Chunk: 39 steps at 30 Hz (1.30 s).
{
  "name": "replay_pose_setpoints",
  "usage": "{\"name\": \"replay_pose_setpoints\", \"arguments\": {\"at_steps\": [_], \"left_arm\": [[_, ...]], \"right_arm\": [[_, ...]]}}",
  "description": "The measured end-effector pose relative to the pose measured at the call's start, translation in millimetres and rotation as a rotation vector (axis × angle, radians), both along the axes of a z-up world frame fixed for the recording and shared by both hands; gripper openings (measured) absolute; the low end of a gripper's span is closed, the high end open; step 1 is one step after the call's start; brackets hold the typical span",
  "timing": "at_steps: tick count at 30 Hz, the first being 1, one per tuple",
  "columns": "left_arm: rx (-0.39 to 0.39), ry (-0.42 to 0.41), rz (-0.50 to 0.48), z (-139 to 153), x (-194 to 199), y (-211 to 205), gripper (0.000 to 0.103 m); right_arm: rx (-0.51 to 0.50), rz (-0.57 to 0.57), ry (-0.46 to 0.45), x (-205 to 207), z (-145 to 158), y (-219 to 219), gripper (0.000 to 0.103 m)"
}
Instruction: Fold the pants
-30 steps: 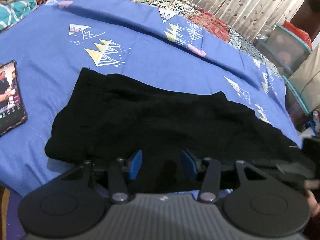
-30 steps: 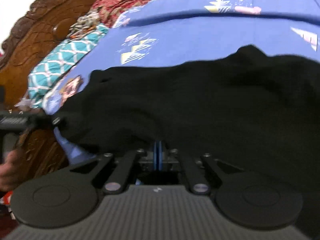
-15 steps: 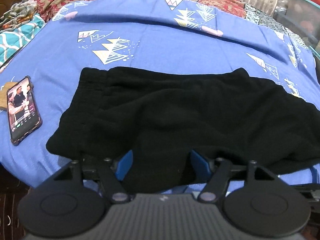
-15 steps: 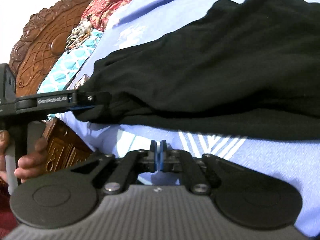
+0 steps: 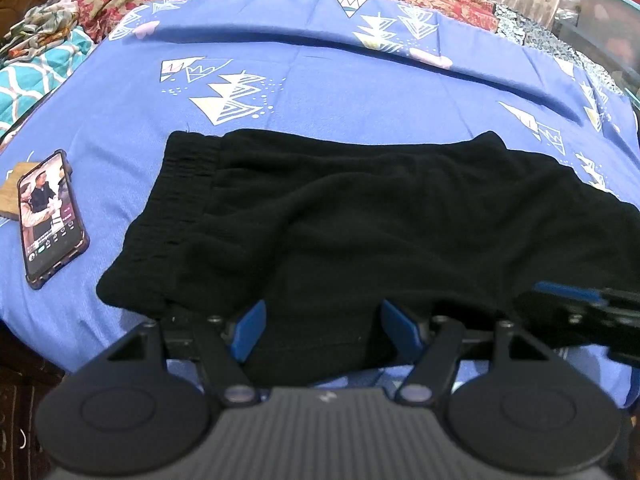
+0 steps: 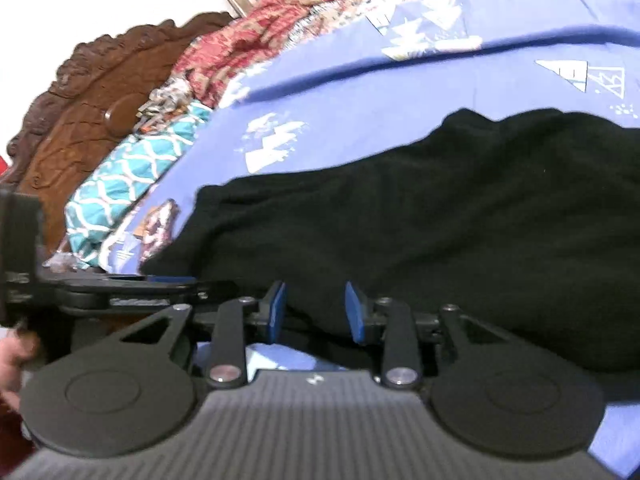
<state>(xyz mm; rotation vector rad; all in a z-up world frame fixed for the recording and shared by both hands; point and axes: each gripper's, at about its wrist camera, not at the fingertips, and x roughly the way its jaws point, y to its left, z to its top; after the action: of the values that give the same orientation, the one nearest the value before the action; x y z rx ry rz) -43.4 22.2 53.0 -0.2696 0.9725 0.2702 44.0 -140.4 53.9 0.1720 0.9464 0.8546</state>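
Both hand-held grippers, right [image 6: 316, 312] opening, left [image 5: 322, 330] wide, straddle pants [image 5: 380, 216] hem

Left tool [image 5: 322, 330], right tool [image 6: 316, 310]: black linkage arms, blue pads, silver pivot screws, ribbed grey housing.

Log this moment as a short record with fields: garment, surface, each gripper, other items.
garment: black pants lying flat, waistband to the left
surface: blue patterned sheet on a bed
left gripper: open, near hem of the pants between its pads
right gripper: jaws opening, pants edge between them
other items: phone, screen lit, left of pants
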Motion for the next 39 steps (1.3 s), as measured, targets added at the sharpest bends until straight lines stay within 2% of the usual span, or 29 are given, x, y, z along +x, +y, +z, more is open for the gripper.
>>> {"name": "replay_pose_setpoints", "arguments": {"at_steps": [6,14,39], "left_arm": [[0.028,0.007,-0.008,-1,1,-5,0.066],[0.063,0.017,-0.014,0,4,-10,0.066],[0.109,0.04,-0.019,-1,8,-19,0.067]], "right_arm": [[-0.061,0.003,0.057,-1,-22,-2,0.036],[-0.046,0.001,0.072,-11,-24,-23,0.036],[0.007,-0.002,0.095,-9,-30,-39,0.036]]}}
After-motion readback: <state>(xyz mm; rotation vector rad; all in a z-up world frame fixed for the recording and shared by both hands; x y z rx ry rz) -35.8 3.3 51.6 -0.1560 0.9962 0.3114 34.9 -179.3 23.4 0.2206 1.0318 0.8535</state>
